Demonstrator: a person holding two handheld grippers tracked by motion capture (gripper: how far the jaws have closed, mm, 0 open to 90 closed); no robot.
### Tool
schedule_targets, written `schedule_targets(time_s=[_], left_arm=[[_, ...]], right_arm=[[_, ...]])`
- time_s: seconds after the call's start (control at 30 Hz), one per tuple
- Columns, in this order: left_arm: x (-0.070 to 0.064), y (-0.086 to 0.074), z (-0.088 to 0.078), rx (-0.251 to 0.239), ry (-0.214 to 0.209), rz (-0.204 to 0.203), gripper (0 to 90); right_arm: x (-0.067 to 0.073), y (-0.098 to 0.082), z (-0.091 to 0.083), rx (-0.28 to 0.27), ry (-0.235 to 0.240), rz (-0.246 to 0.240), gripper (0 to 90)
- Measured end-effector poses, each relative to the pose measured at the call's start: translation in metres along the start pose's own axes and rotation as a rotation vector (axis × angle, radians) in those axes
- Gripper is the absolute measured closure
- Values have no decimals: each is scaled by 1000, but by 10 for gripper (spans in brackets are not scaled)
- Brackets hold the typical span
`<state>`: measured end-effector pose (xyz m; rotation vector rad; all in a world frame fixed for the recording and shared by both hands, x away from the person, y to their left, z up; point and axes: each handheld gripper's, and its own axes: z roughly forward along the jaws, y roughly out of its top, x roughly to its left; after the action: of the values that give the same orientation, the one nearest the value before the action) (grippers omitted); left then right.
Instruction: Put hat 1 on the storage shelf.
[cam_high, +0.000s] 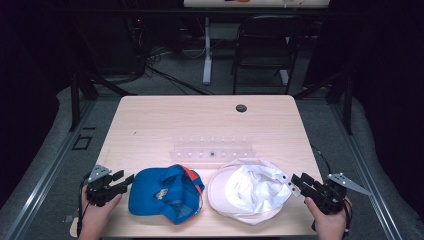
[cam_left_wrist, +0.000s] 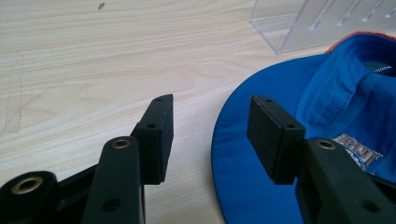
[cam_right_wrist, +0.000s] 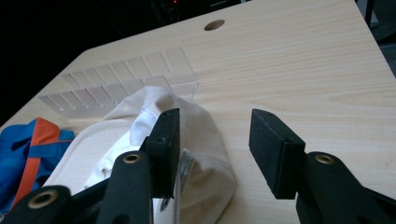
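A blue cap (cam_high: 165, 195) with orange trim lies upside down near the table's front edge, and a white cap (cam_high: 250, 190) lies to its right. My left gripper (cam_high: 125, 179) stands open just left of the blue cap. In the left gripper view its jaws (cam_left_wrist: 210, 107) are spread wide, with the brim edge of the blue cap (cam_left_wrist: 327, 88) reaching between them, untouched. My right gripper (cam_high: 292, 183) stands open at the white cap's right side. In the right gripper view its jaws (cam_right_wrist: 212, 116) straddle the edge of the white cap (cam_right_wrist: 205, 140) with nothing pinched.
A clear plastic rack (cam_high: 212, 150) with a row of slots lies just behind the caps. A dark cable hole (cam_high: 241, 108) sits near the far edge of the light wooden table (cam_high: 200, 115). Beyond the table stand a black folding chair (cam_high: 265, 45) and cables on the floor.
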<state>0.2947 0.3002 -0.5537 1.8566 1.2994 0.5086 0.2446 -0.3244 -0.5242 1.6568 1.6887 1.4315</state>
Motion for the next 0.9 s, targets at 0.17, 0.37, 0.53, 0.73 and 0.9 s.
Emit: schedule_targets(time_s=[0.17, 0.37, 0.53, 0.73, 0.9], left_arm=[[-3, 0, -1, 12, 2, 18, 516], [-4, -2, 1, 35, -1, 30, 516], [-5, -3, -1, 25, 2, 30, 516], [-5, -2, -2, 18, 10, 28, 516], [-7, -2, 0, 32, 7, 37, 516]], right_arm=[[5, 2, -1, 27, -4, -14, 534], [10, 5, 0, 35, 23, 11, 547], [10, 5, 3, 96, 40, 59, 557], [13, 12, 5, 168, 57, 99, 558], [20, 26, 7, 229, 47, 101, 557]])
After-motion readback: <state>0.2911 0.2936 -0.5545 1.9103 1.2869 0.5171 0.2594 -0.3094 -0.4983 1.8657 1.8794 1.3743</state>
